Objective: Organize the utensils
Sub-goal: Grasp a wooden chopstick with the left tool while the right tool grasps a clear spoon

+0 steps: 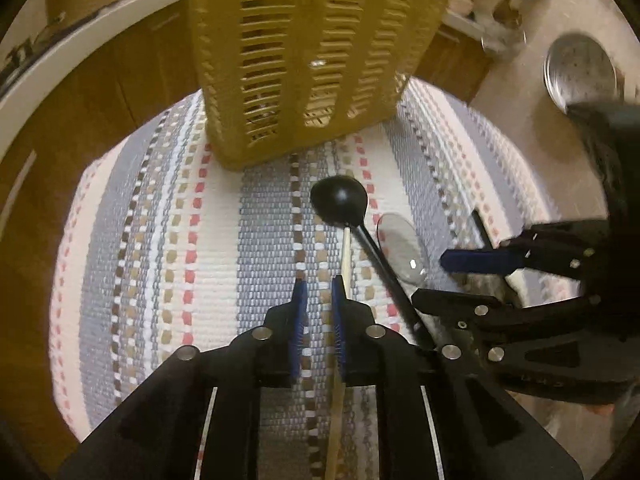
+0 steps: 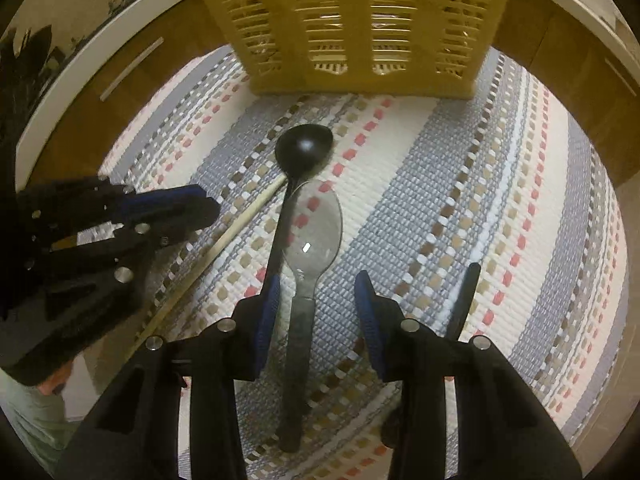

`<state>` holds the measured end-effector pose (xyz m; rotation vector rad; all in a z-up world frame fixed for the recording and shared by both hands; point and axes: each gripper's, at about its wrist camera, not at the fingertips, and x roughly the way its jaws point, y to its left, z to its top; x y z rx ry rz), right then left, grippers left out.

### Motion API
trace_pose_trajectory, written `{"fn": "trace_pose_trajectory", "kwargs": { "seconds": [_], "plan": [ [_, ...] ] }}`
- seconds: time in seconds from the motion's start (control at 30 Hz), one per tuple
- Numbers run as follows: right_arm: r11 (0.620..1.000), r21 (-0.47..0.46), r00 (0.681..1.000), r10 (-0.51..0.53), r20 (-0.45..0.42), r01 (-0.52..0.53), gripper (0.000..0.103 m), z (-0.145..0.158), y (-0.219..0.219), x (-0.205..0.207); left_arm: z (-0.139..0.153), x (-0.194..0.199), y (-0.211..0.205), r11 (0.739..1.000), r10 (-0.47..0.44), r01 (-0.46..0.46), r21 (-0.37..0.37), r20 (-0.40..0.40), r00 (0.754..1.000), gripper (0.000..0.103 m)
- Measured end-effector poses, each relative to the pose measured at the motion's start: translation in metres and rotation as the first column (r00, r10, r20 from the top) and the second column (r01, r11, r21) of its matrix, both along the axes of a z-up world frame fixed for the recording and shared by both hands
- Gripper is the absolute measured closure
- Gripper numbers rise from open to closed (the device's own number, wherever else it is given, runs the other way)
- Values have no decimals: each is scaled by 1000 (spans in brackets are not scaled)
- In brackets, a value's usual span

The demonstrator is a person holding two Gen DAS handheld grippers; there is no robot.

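Observation:
A yellow slatted basket (image 1: 304, 60) stands at the far end of the striped mat; it also shows in the right wrist view (image 2: 360, 24). A black ladle (image 1: 340, 196) (image 2: 304, 148), a clear plastic spoon (image 1: 400, 248) (image 2: 316, 228) and a thin wooden stick (image 1: 346, 256) (image 2: 240, 220) lie on the mat. My left gripper (image 1: 319, 292) is open with a narrow gap, its right finger beside the stick. My right gripper (image 2: 316, 284) is open, its fingers straddling the spoon's handle. A dark utensil handle (image 2: 464, 300) lies to its right.
The striped woven mat (image 1: 160, 260) (image 2: 480, 200) covers a counter. Wooden cabinet fronts (image 1: 100, 80) lie beyond the mat. A round metal lid (image 1: 580, 68) and cluttered items sit on the counter at far right.

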<state>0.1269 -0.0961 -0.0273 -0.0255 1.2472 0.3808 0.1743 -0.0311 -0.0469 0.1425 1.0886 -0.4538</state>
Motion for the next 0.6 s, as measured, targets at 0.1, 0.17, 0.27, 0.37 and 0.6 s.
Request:
{"fn": "trace_pose_trajectory", "kwargs": {
  "seconds": [0.1, 0.17, 0.27, 0.37, 0.6],
  "plan": [
    [996, -86, 999, 22, 46, -18, 89, -6, 19, -8, -10, 3, -11, 998, -40, 40, 39, -15, 999, 91],
    [994, -104, 998, 22, 59, -16, 93, -7, 20, -13, -13, 5, -26, 995, -69, 70, 70, -8, 998, 85],
    [998, -64, 999, -13, 42, 16, 93, -10, 10, -15, -16, 0, -42, 985, -113, 111, 136, 6, 994, 75],
    [999, -30, 999, -36, 30, 37, 93, -10, 1, -12, -17, 1, -59, 971, -127, 119, 207, 25, 992, 79],
    [991, 30, 991, -133, 4, 133, 93, -7, -8, -9, -17, -5, -65, 984, -26, 17, 180, 51, 998, 99]
  ]
}}
